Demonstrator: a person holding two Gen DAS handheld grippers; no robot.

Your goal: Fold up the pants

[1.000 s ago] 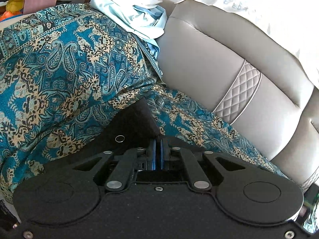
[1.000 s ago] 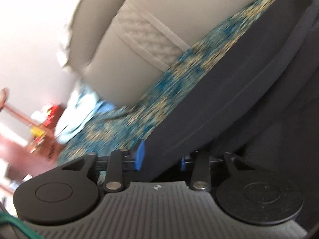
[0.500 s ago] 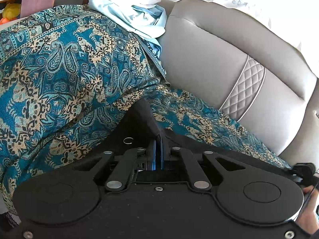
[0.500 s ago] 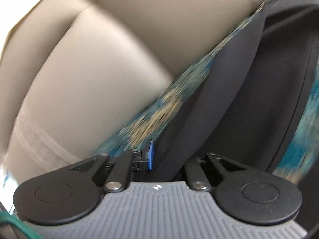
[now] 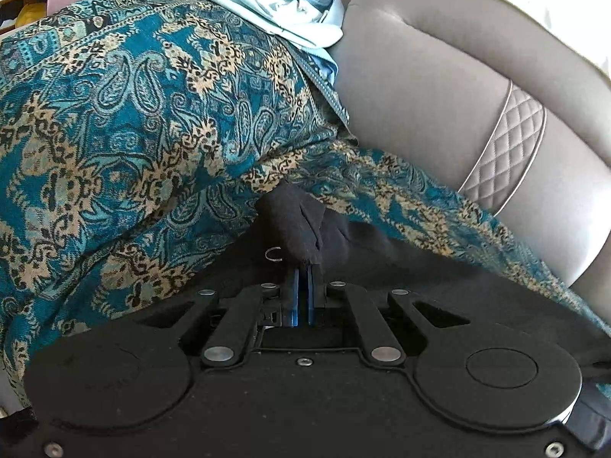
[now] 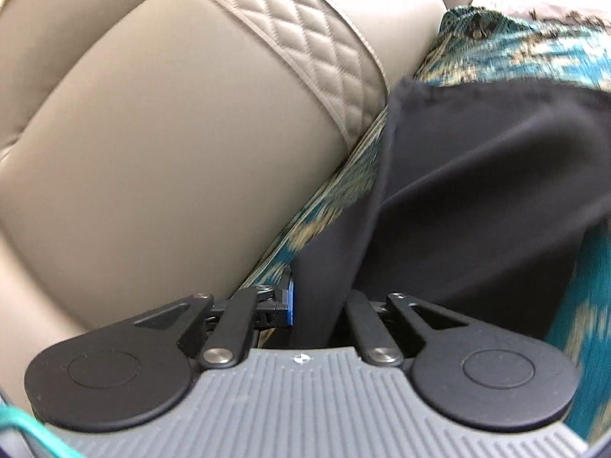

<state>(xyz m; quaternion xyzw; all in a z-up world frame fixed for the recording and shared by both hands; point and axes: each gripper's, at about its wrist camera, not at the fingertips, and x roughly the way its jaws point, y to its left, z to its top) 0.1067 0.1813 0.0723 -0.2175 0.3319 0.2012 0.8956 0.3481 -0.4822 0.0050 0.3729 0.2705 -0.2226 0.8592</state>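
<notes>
Black pants [image 5: 298, 221] lie on a sofa draped with a teal paisley throw [image 5: 133, 133]. My left gripper [image 5: 303, 267] is shut on a bunched corner of the pants, close above the throw; a small metal clasp [image 5: 273, 253] shows beside the blue pads. In the right wrist view, a long fold of the pants [image 6: 477, 191] runs up and to the right from my right gripper [image 6: 317, 299]. Its jaws are closing on that fold. The cloth fills the gap and hides the right pad; only the left blue pad [image 6: 291, 301] shows.
The grey leather sofa back [image 5: 420, 95] with its quilted strip [image 5: 508, 145] rises right behind the pants and fills the left of the right wrist view [image 6: 172, 152]. Light blue clothes [image 5: 275, 11] are piled at the throw's far end. Wooden furniture stands beyond.
My right gripper has swept fast along the sofa back with the pants fold in it, its jaws narrowing. My left gripper has sunk a little toward the throw, still shut on the pants.
</notes>
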